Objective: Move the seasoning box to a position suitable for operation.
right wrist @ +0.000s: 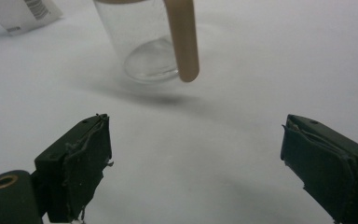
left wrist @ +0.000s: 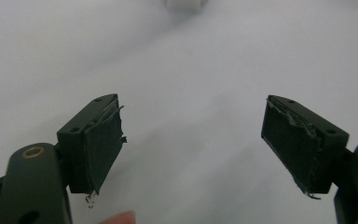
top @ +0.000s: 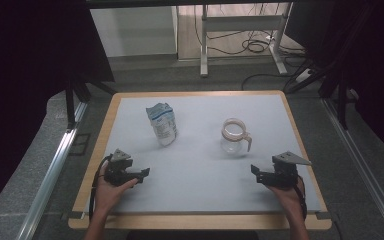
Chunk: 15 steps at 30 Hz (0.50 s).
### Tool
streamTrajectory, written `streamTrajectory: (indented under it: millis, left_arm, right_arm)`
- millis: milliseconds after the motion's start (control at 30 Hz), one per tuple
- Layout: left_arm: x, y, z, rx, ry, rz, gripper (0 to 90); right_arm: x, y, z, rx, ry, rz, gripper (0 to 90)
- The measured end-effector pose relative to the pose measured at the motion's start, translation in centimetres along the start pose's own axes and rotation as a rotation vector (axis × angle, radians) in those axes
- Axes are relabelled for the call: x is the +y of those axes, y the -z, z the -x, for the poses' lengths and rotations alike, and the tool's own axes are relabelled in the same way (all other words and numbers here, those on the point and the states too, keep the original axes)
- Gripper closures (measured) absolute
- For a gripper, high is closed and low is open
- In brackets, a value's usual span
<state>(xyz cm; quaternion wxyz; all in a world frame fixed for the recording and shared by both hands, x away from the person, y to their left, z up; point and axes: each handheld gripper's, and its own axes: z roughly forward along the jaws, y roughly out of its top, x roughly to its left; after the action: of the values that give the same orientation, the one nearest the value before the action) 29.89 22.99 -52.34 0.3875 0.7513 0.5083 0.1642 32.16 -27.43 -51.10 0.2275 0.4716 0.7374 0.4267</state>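
On the pale grey bench (top: 200, 185), framed by a wooden rim, two things stand toward the far half: a white-and-blue paper bag (top: 162, 124) left of centre, upright with its top crumpled, and a clear glass jug (top: 234, 137) right of centre, with a tan rim and a tan handle turned toward the near right. Bag and jug well apart. Left gripper (top: 145, 174) sits low at the near left edge, held in the person's left hand (top: 111, 192), jaws pointing right across the bench; bag lies beyond it, not touched. In the left gripper view the jaws stand wide apart over bare grey surface, nothing between them; pads (left wrist: 103, 149) frayed at the edges. Right gripper (top: 254, 171) at the near right, held in the right hand (top: 289, 196), jaws pointing left, grey three-cornered plate on top. In the right gripper view its jaws are likewise spread wide with nothing held; the jug (right wrist: 144, 42) stands ahead of them, near but clear, handle (right wrist: 182, 39) hanging toward the camera, and a corner of the bag (right wrist: 25, 14) shows at upper left.
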Motion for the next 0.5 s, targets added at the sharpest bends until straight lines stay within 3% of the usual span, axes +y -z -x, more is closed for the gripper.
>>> streamTrajectory:
  millis: [100,133,300,500]
  left_arm:
    - [0.36,-0.11,0.04,0.006,-0.025,0.001,19.6]
    - [0.73,-0.12,-0.19,-0.01,-0.034,-0.003,19.9]
    - [0.81,-0.31,-0.65,-0.044,-0.014,-0.008,23.3]
    - [0.6,-0.68,-0.52,-0.081,-0.037,-0.028,23.6]
  right_arm:
    - [0.36,0.16,0.25,0.01,0.005,0.016,9.2]
    - [0.51,0.16,0.26,0.007,0.014,0.024,9.2]
    - [0.51,-0.06,0.02,0.004,0.023,0.026,9.6]
    - [0.71,-0.06,-0.34,0.002,0.021,0.007,9.9]
